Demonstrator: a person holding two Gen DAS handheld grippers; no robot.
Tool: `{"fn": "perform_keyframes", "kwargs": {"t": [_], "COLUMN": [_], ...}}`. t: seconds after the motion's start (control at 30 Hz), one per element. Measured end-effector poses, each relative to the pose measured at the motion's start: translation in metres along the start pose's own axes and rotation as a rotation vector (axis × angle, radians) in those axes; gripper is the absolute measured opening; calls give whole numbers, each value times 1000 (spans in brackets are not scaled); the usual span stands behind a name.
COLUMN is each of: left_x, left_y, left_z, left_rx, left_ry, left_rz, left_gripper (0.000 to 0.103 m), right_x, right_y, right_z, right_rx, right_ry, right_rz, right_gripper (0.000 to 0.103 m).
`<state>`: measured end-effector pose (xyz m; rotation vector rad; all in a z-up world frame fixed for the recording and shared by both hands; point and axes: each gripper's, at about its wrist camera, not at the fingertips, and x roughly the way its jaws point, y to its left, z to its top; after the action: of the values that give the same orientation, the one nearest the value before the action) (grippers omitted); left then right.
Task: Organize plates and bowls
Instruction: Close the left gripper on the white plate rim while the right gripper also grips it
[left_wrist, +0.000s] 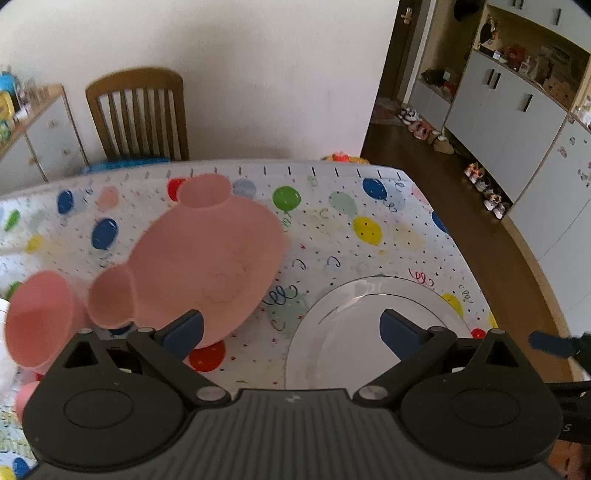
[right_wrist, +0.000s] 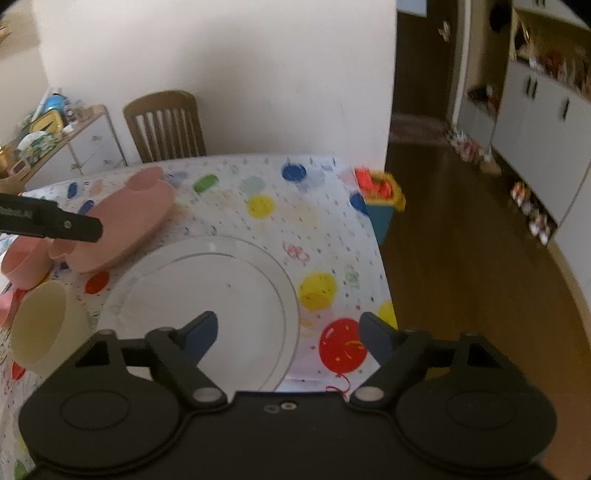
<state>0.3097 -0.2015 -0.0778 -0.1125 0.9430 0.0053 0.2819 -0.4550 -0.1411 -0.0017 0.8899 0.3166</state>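
Observation:
A pink bear-shaped plate (left_wrist: 207, 258) lies on the balloon-print tablecloth (left_wrist: 332, 229), with a pink cup (left_wrist: 37, 317) at its left. A white round plate (left_wrist: 369, 332) lies to its right. My left gripper (left_wrist: 291, 332) is open and empty, above the gap between the two plates. In the right wrist view my right gripper (right_wrist: 288, 336) is open and empty over the white plate's (right_wrist: 207, 295) right rim. The pink plate (right_wrist: 125, 225) lies behind, a cream cup (right_wrist: 40, 325) at the left. The left gripper's body (right_wrist: 48, 221) reaches in from the left.
A wooden chair (left_wrist: 140, 114) stands behind the table against the wall. The table's right edge (right_wrist: 380, 258) drops to a wooden floor. A blue bin with toys (right_wrist: 380, 206) stands by the far right corner. Cabinets (left_wrist: 509, 118) and shoes line the right wall.

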Motion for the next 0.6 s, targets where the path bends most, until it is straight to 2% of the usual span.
{"fn": "perform_keyframes", "kwargs": {"t": [0.07,0.17,0.33,0.4,0.5,0.6], "left_x": [11,26,44,52,60,65], "left_y": [-1,-1,2,6,10,12], "left_z": [1,1,-1,-2,-2,-2], "left_rx": [-1,-2,-6,-27,-44,-56], "left_ry": [34,79,137,168,197,216], "left_rz": [-9,-24,-14,-26,-46,-52], "left_gripper": [101,92,90,77,65,57], "right_x": [9,23,36,40,44,48], "right_y": [-6,-13,-24,-27,-30,-35], "right_z": [0,-1,-2,-3,-4,-5], "right_rx": [30,76,167,184,219,258], "right_ry": [37,95,162,178,203,221], "right_rz": [22,43,88,100,124,154], "right_gripper": [77,66,54,48,38,33]}}
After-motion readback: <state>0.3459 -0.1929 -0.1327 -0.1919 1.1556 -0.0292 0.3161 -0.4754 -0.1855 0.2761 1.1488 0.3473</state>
